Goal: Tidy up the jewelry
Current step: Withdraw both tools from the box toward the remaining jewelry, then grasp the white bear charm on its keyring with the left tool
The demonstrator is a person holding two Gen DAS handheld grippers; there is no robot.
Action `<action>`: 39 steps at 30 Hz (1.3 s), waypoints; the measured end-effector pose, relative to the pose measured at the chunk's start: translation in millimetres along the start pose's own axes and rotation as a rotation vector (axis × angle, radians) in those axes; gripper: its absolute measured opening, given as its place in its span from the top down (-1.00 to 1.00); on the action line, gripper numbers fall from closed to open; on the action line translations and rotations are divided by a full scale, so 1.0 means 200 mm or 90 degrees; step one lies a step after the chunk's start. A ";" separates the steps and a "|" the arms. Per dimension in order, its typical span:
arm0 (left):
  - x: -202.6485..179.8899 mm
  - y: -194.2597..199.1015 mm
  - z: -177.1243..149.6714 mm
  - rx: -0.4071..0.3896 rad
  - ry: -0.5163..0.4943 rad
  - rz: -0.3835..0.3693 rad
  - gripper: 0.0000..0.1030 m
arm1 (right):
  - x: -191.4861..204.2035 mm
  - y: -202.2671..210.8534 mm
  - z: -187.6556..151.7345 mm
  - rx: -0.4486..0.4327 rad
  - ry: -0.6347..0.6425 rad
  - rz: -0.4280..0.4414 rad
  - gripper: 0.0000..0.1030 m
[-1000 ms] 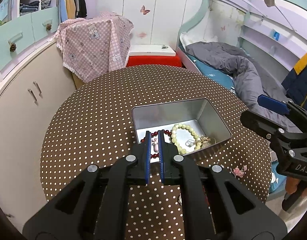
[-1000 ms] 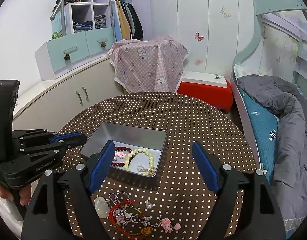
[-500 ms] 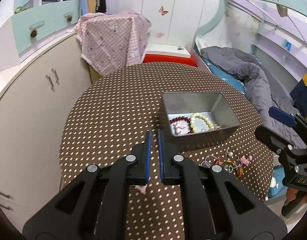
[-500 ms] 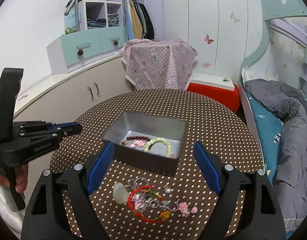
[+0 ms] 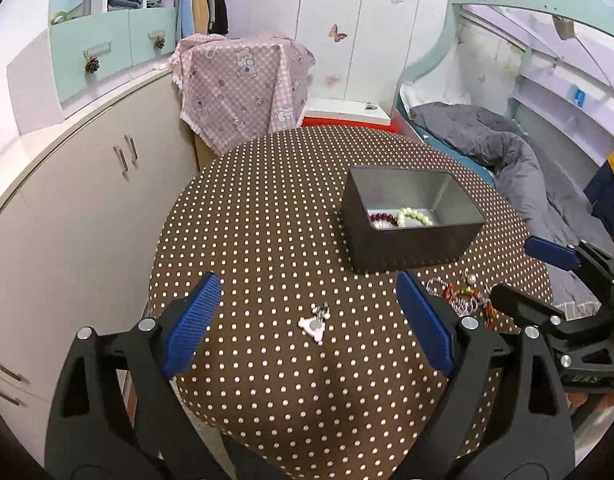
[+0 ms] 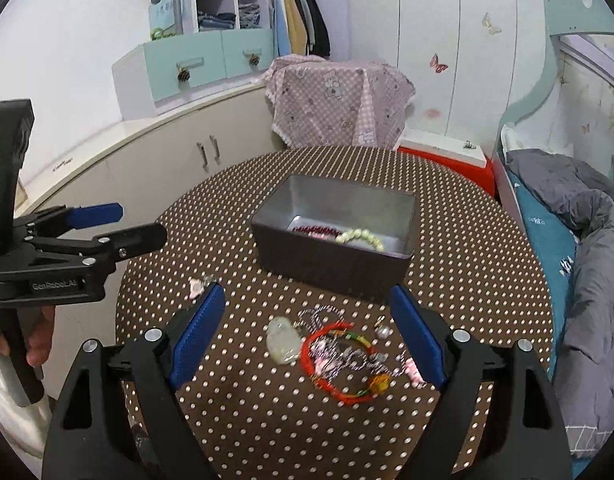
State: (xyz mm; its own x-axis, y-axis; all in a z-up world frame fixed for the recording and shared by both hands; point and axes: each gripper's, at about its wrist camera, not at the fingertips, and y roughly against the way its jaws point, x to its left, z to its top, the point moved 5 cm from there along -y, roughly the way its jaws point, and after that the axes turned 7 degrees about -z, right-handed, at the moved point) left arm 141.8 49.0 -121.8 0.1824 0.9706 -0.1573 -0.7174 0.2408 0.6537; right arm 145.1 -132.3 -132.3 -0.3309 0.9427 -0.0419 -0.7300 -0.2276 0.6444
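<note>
**Mia:** What is the biggest change?

**Ben:** Both cameras have pulled back from the metal box on the dotted table. It looks farther away than a moment ago.

**Mia:** And the left tongs?

**Ben:** They were pressed together. They have just been opening, and now they are spread wide with nothing between them. A little pink charm lies on the table under them, outside the box.

**Mia:** So it is not put away?

**Ben:** Not yet, I think. The red beads and the pale beads are in the box. A pile of jewelry waits in front of it.

**Mia:** How do the hands sit?

**Ben:** Both tongs tip down at the table. The right tongs are spread too and hang over the pile, holding nothing. A hand holds the left handle.
</note>
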 end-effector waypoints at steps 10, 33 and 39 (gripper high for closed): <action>0.05 -0.16 -0.16 0.072 -0.020 -0.025 -0.70 | 0.06 -0.10 -0.11 0.057 0.002 0.010 -0.57; 0.03 -0.35 -0.22 0.066 -0.103 -0.051 0.43 | 0.08 -0.23 -0.17 0.107 0.000 0.015 -0.57; 0.05 -0.34 -0.23 0.052 -0.097 -0.064 0.56 | 0.12 -0.22 -0.16 0.094 -0.007 0.072 -0.56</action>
State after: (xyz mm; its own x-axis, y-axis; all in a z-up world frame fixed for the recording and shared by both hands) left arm 161.9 42.4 -201.5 0.3538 0.9283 -0.1147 -0.6349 0.3284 0.6993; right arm 150.7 -108.0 -186.4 -0.3983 0.9162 0.0448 -0.5930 -0.2944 0.7495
